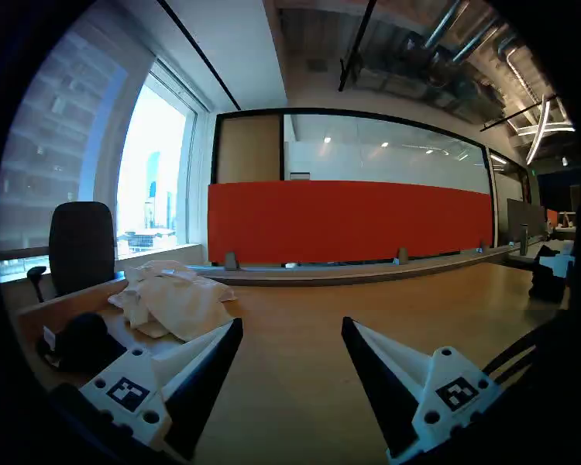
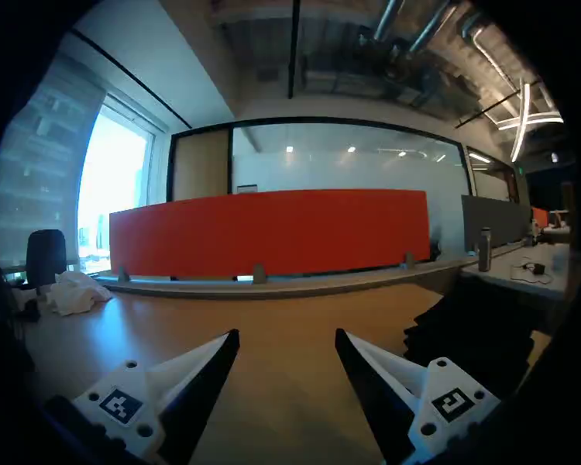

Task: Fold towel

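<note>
A crumpled cream towel [image 1: 172, 298] lies in a heap on the wooden desk [image 1: 352, 310], at the left of the left gripper view, just beyond the left fingertip. My left gripper [image 1: 292, 324] is open above the desk with nothing between its fingers. In the right gripper view the same towel [image 2: 73, 293] is small and far off at the left edge. My right gripper [image 2: 287, 335] is open too, over bare wood, holding nothing.
A red divider panel [image 1: 345, 221] runs along the back of the desk. A black office chair [image 1: 81, 244] stands by the window at the left. A dark object [image 1: 77, 341] lies near the towel. A dark folded stack [image 2: 476, 329] sits at the right, beside my right gripper.
</note>
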A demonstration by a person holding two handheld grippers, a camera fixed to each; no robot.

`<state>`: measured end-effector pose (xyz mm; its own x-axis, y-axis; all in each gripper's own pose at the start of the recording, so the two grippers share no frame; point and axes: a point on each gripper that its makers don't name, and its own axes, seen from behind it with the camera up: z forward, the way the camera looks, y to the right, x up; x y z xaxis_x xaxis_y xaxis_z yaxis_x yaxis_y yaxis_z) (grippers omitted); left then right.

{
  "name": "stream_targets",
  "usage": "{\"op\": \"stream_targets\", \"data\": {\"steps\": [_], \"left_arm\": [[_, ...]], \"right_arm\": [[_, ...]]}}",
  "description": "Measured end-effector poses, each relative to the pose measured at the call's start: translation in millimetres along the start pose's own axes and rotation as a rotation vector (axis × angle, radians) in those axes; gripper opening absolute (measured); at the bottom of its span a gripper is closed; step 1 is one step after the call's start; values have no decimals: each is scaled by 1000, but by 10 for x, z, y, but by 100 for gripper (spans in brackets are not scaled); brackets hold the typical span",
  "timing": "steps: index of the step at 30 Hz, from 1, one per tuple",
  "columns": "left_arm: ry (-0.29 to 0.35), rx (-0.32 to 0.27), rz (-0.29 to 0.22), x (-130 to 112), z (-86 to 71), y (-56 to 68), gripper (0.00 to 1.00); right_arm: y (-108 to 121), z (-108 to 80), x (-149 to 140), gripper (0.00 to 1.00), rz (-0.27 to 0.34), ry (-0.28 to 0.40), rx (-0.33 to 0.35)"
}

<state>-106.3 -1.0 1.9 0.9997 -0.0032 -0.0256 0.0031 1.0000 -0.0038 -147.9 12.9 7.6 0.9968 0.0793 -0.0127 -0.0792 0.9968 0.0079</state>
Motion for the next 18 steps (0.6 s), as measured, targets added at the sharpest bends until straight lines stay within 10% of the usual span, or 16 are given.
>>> {"op": "stream_targets", "data": {"steps": [18], "left_arm": [[0, 0, 0, -1, -2, 0, 94]], "right_arm": [[-114, -31, -4, 95, -51, 2, 22]]}}
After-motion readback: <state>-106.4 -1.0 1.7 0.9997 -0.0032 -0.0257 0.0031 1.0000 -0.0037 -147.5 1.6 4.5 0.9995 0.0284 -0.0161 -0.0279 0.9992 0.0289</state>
